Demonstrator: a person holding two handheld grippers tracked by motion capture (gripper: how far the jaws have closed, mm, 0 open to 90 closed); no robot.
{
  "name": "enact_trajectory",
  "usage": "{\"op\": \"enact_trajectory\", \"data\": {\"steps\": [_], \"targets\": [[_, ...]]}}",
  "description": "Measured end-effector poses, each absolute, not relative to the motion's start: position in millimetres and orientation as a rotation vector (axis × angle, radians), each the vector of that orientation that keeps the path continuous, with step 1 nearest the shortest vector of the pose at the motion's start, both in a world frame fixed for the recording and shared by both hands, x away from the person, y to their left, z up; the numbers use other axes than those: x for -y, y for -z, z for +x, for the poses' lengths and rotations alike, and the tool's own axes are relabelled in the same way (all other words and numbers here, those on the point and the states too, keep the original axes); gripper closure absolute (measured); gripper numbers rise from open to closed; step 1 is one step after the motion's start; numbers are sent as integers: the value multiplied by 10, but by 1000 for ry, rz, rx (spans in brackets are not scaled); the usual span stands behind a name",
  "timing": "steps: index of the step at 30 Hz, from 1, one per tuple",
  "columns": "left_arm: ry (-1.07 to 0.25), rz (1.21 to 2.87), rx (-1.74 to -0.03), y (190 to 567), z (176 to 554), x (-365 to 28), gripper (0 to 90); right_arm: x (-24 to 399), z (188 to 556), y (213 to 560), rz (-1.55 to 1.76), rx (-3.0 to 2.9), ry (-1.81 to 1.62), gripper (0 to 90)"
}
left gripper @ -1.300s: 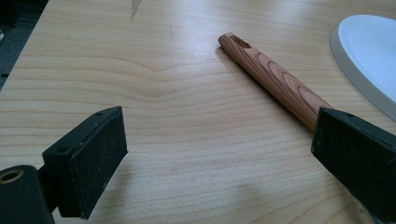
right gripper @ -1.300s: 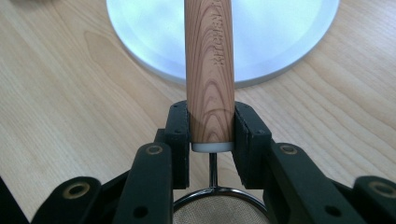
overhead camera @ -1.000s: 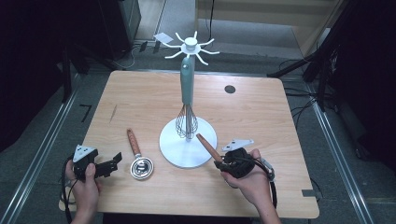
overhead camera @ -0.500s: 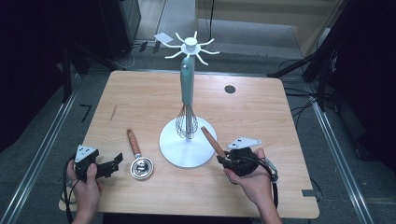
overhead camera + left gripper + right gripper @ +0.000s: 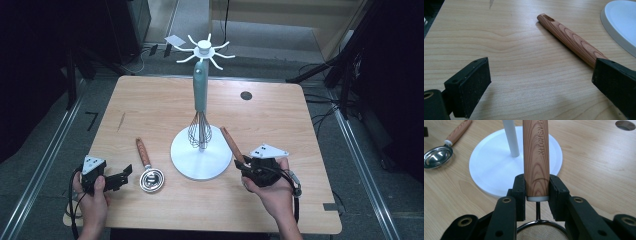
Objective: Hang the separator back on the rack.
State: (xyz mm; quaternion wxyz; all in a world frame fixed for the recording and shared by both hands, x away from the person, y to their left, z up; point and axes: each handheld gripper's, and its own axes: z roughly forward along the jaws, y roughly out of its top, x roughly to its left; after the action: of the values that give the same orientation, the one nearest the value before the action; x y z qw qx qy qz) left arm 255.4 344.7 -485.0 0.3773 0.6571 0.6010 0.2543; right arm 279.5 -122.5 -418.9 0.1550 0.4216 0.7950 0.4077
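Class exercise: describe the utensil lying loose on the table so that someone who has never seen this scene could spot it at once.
Start at the white stand with the round base in the middle of the wooden table. Just left of that base lies a spoon with a shiny metal bowl and a wood-grain handle. Unlike the whisk hanging on the stand, it lies flat and unheld.

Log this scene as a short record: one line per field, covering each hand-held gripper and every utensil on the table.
right hand-held gripper: shut on the wooden handle of a strainer, mesh end toward the hand
left hand-held gripper: open, nothing between the jaws, low over the table
spoon: flat on the table, wooden handle, metal bowl toward the person, left of the stand's base
stand: white, round base, hooks at the top
whisk: hangs from the stand, wires down, above the base
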Motion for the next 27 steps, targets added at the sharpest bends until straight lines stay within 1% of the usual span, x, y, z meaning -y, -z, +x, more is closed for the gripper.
{"op": "enact_trajectory", "data": {"steps": [14, 27], "targets": [[-646, 1683, -1534, 4850, 2553, -3446, 23, 1252, 2754, 4060, 1183, -2168, -1269, 713], [-656, 1685, -1536, 4851, 2550, -3434, 23, 1249, 2701, 3862, 1139, -2074, -1389, 713]]}}
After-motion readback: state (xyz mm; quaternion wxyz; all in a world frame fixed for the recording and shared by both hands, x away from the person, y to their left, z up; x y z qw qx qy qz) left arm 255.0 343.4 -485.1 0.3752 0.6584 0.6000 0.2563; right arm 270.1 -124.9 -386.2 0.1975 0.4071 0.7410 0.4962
